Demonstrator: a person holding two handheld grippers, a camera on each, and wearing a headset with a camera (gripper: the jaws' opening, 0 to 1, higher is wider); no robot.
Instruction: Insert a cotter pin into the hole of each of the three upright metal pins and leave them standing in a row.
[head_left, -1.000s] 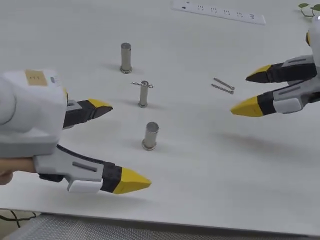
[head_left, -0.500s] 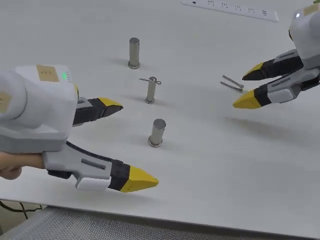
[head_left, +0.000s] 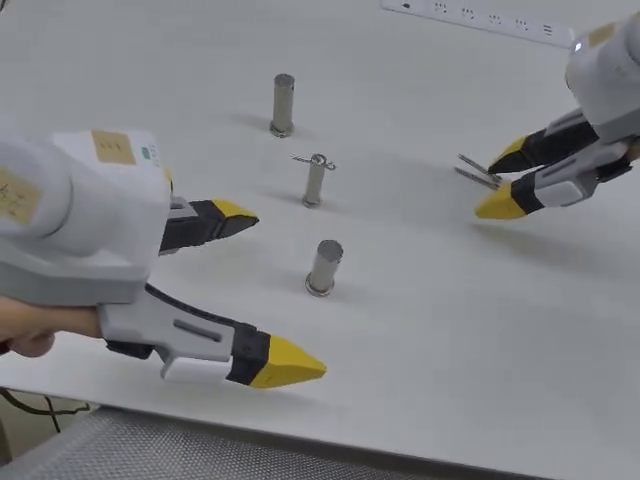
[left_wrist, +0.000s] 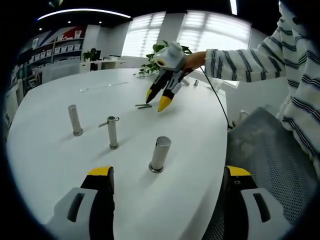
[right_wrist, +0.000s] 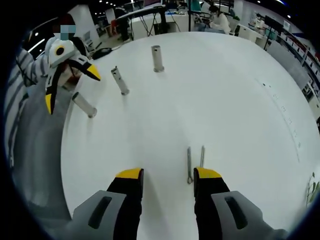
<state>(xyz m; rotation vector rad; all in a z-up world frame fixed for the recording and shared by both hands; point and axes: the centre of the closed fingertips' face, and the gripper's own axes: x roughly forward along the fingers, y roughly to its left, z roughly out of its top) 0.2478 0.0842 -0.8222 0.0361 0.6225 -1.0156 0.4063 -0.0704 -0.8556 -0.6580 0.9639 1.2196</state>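
Now, the middle pin of three upright metal ones standing in a row on the white table is the mark to steer by. A cotter pin sits crosswise in the hole near its top, with an end sticking out on each side. Beyond the middle pin, farther from the person, stands the far pin. On its near side stands the near pin.

Well off to the right of the middle pin, two loose cotter pins lie flat on the table, side by side. The right gripper is just past them, farther still from the middle pin, its jaws parted and holding nothing. In the right gripper view the pair lies just ahead of the tips, one piece within the gap and the other in line with the right-hand jaw.

The left gripper hangs to the left and near side of the middle pin, jaws spread wide and gripping nothing. In the left gripper view the near pin stands ahead between them, apart from both.

A power strip lies beyond and to the right of the middle pin, near the table's far edge.
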